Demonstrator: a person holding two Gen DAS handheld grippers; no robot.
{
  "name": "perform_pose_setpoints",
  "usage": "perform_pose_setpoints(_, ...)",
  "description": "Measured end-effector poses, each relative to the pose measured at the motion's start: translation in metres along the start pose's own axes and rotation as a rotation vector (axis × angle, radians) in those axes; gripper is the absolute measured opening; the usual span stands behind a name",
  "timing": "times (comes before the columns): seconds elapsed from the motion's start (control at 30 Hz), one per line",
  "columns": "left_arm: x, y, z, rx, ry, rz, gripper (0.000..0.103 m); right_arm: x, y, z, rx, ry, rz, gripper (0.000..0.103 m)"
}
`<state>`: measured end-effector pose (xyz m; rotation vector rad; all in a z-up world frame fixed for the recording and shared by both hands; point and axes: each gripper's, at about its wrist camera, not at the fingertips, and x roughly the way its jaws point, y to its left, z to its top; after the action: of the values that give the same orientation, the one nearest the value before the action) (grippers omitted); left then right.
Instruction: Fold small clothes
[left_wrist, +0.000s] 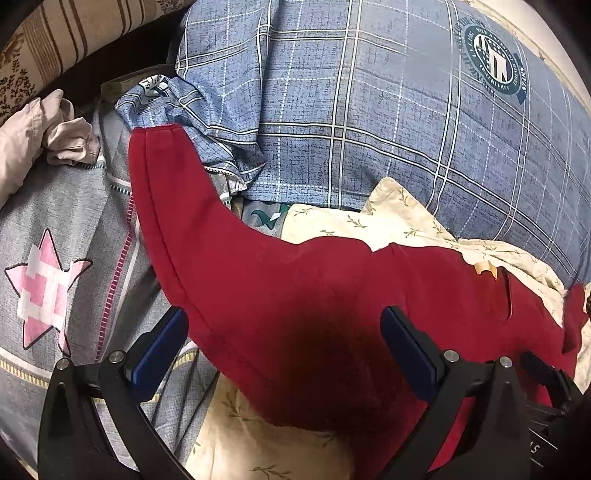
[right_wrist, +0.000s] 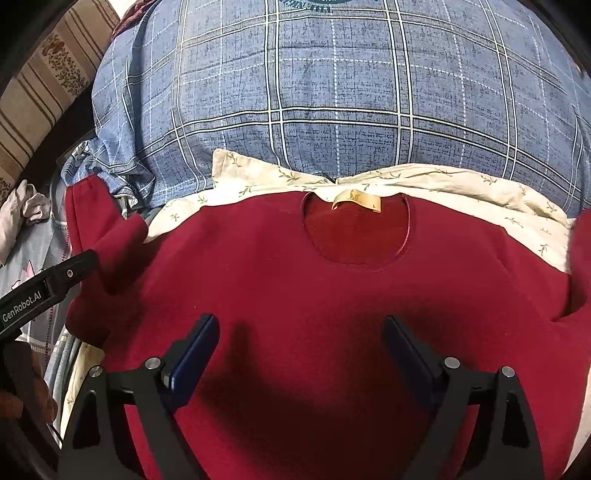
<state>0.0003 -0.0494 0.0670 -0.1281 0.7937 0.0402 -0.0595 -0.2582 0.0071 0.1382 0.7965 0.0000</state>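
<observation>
**Red top spread flat on a bed, both grippers poised above it**

A red long-sleeved top (right_wrist: 295, 295) lies face up on a cream cloth with a leaf print (right_wrist: 461, 192), which covers part of a bed. The neck opening is at the far side, with a small tan label (right_wrist: 356, 202) showing inside the collar. Beyond it rises a large blue checked pillow (right_wrist: 332, 92).

The right gripper (right_wrist: 301, 350) hovers over the middle of the top's body. Its two blue-padded fingers (right_wrist: 195, 350) stand wide apart and grasp nothing. The left gripper (left_wrist: 284, 347) hovers over the left shoulder and sleeve, its fingers likewise spread and empty.

The left sleeve (left_wrist: 177, 192) stretches away to the far left, its cuff resting against a crumpled blue checked cloth. It lies over a grey bedcover with a pink star (left_wrist: 42, 291). The right sleeve is mostly out of view at the right edge.

The top appears laid out and smoothed, with no fold made yet. The next move likely calls for the left gripper to close on the left sleeve and bring it across the body.

The fabric looks thick, soft and fleecy, with few wrinkles.
</observation>
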Motion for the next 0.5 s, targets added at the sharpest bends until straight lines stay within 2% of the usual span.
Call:
perform_pose_setpoints(0.27,0.001,0.001,0.001,0.005,0.002,0.006,0.103,0.001,0.000,0.000,0.004,0.007,-0.002,0.092)
perform_pose_setpoints(0.5,0.003,0.014,0.004,-0.035,0.005,0.024,0.103,-0.004,0.011,0.006,-0.020,-0.011,0.041,0.090)
